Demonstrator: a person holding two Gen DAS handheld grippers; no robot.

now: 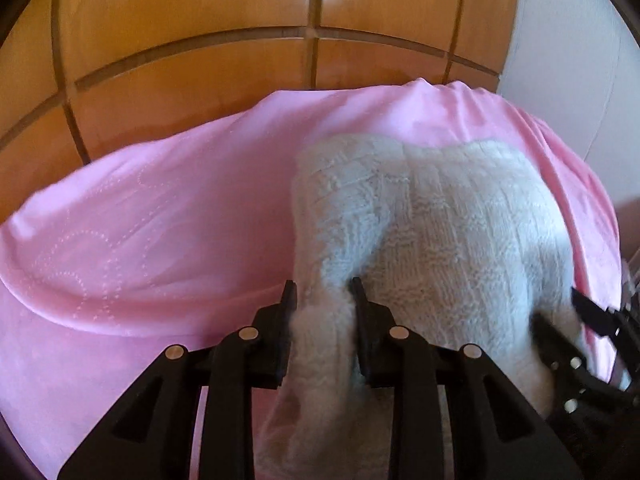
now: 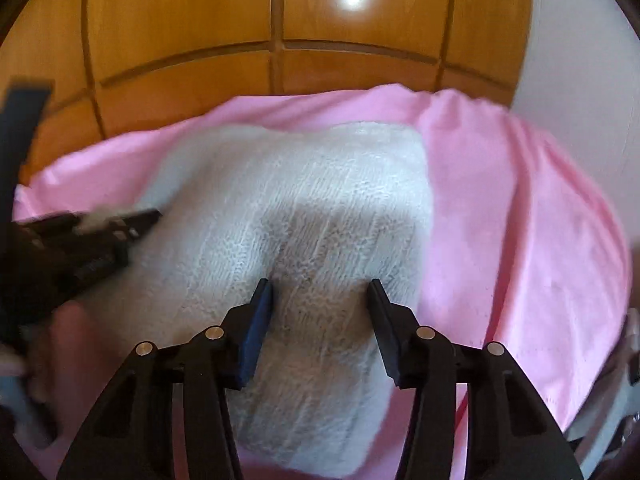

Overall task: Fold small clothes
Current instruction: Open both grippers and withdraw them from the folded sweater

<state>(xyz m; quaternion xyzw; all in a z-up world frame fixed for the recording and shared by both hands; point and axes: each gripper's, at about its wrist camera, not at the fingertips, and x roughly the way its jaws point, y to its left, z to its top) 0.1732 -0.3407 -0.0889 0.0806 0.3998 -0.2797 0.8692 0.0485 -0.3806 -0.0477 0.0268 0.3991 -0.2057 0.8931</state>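
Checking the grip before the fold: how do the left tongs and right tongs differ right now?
The left tongs are pinched on a bunched edge of the white knitted garment; the right tongs stand wider, with flat knit between them. In the right wrist view the right tongs' left pad is blue; the left tongs' pads look black. Both are over the pink cloth.

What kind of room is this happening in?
Probably a bedroom at home. A pink sheet is spread over what looks like a bed, with panelled wooden wardrobe doors right behind it, and a white knitted garment lies on top.
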